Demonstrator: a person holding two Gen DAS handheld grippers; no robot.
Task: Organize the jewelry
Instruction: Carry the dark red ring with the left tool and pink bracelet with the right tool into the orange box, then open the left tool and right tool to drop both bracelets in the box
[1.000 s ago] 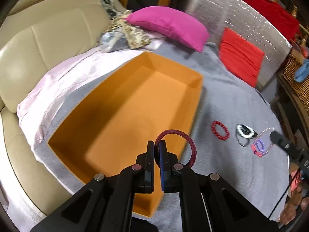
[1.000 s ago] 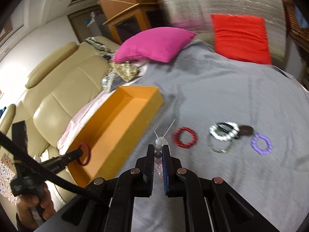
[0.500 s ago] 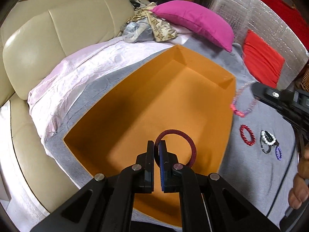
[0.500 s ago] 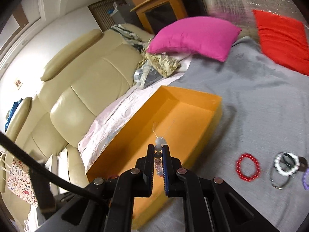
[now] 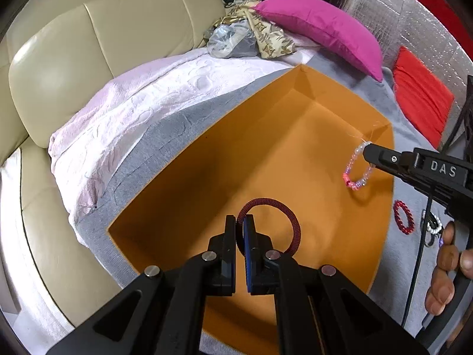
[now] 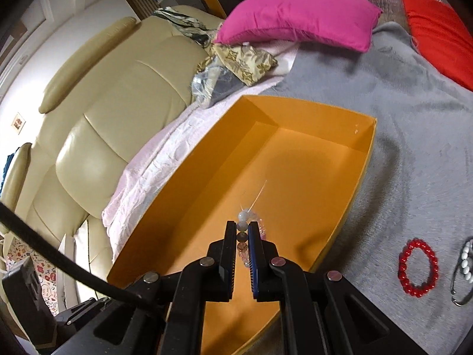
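An open orange box [image 5: 295, 136] [image 6: 363, 159] lies on a grey blanket. Over its near end my left gripper [image 5: 240, 222] is shut on a dark red corded bracelet [image 5: 292, 219], whose ring hangs to the right of the fingers. My right gripper [image 6: 242, 230] [image 5: 368, 151] is shut on a clear and pink beaded bracelet [image 6: 243, 217] [image 5: 356, 174], held above the box's floor near the right wall. A red bead bracelet [image 6: 417, 267] [image 5: 403, 217] and a white bead bracelet [image 6: 467, 257] [image 5: 434, 229] lie on the blanket right of the box.
A beige leather sofa back [image 5: 88, 44] rises to the left, with a pale pink cloth [image 5: 142, 112] beside the box. A magenta pillow [image 6: 295, 14], a red cushion [image 5: 419, 100] and a heap of bags [image 6: 230, 68] lie beyond. A person's hand [image 5: 446, 266] holds the right gripper's handle.
Both grippers have moved left and down over the orange box, each carrying its bracelet. The right one travelled farther, from above the grey blanket to inside the box's outline.
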